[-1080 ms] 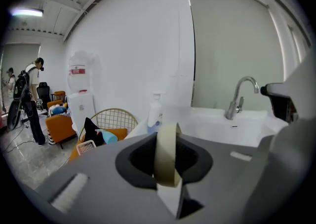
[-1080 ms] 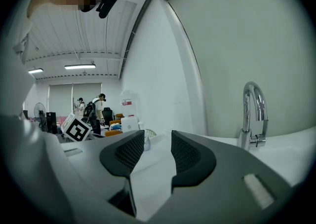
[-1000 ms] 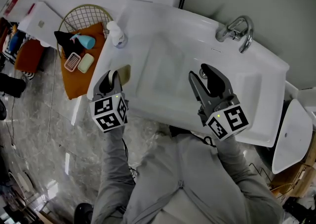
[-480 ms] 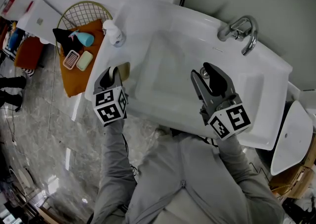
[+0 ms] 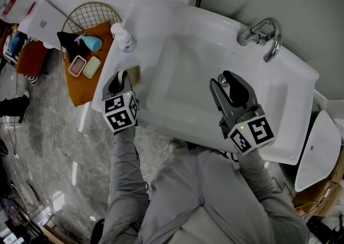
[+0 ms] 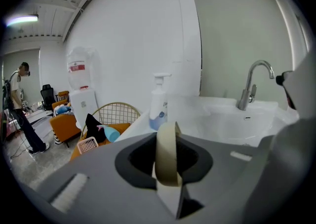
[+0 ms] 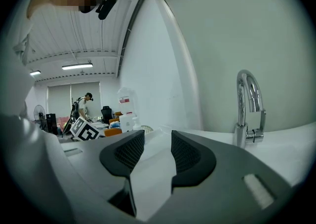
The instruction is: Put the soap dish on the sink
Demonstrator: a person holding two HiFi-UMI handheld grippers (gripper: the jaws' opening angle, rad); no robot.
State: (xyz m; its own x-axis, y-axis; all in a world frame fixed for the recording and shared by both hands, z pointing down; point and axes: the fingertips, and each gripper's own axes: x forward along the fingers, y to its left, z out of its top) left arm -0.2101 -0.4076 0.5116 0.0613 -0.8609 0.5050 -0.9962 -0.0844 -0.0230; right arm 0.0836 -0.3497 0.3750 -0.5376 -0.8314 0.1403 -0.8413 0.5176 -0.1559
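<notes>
I judge the job nearly done but not finished. My left gripper (image 5: 122,80) has the soap dish (image 5: 134,75) at the left ledge of the sink (image 5: 290,92), left of centre in the head view. The jaws are clamped on it, so setting it flat and letting go is what's left. I can't tell whether the dish touches the ledge yet.

The sink is a broad white glossy basin with rounded corners and wide, smooth, flat ledges. At upper left sits an orange seat (image 5: 83,88) with a round gold wire back, carrying small clutter. The faucet (image 5: 263,33), upper right, is a polished chrome arch.

My right gripper (image 5: 223,83) hangs over the basin, right of centre. Its ribbed dark pads are spread with nothing between them.

A white pump bottle (image 5: 122,36) with a blue label stands on the ledge's far left corner, near the dish.

The soap dish (image 6: 167,154) is smallest: cream, matt, a thin rounded oval, pinched edge-on and upright at the middle of the left gripper view.
</notes>
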